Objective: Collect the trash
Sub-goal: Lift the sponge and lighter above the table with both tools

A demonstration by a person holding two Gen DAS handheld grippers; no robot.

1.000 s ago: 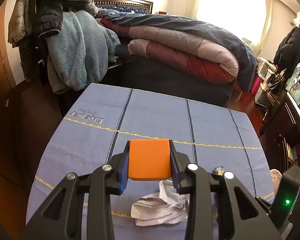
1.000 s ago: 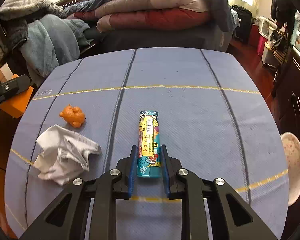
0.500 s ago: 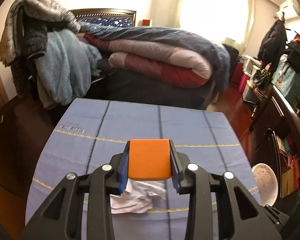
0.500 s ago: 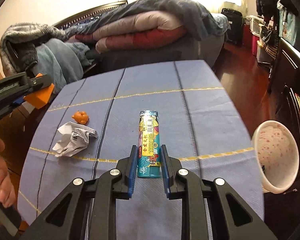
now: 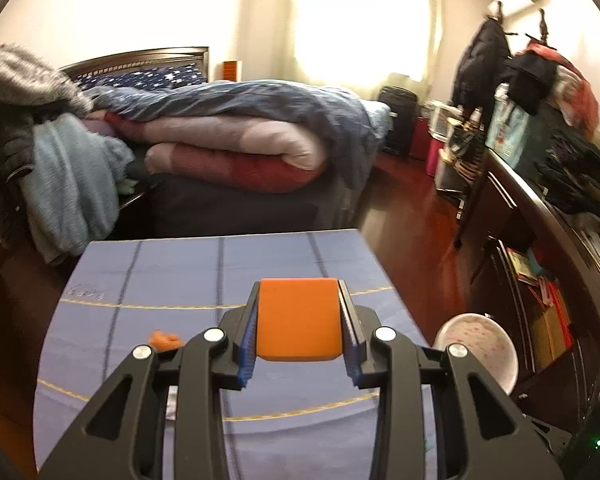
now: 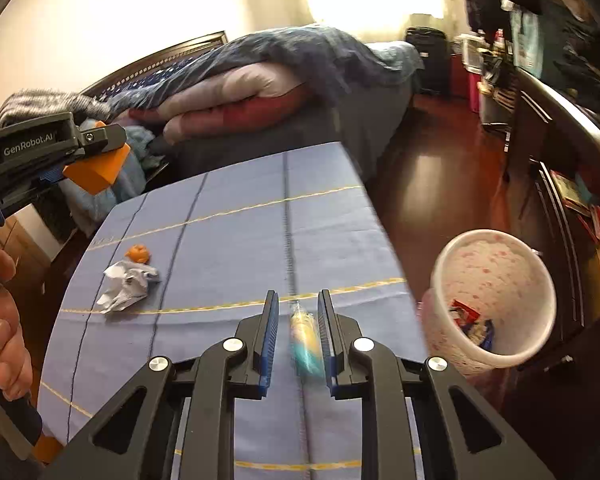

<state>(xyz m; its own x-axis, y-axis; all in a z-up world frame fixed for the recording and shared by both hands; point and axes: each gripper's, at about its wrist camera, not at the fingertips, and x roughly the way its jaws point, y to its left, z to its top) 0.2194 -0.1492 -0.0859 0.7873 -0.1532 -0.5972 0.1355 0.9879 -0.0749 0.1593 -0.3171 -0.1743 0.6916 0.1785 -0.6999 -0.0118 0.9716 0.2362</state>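
Note:
My left gripper is shut on an orange block and holds it above the blue tablecloth; it also shows at the left of the right wrist view. My right gripper is open, and a blurred teal and yellow wrapper tube is between its jaws, loose against the right pad. A crumpled white paper and a small orange scrap lie on the cloth at the left. A white speckled bin with some trash inside stands off the table's right edge.
A bed with folded quilts lies beyond the table. Clothes hang on a chair at the left. A dark dresser runs along the right side. The bin also shows in the left wrist view.
Both grippers rose and swung right toward the bin. The right gripper opened and the wrapper tube, held before, now slips blurred between the jaws. The left still holds the orange block.

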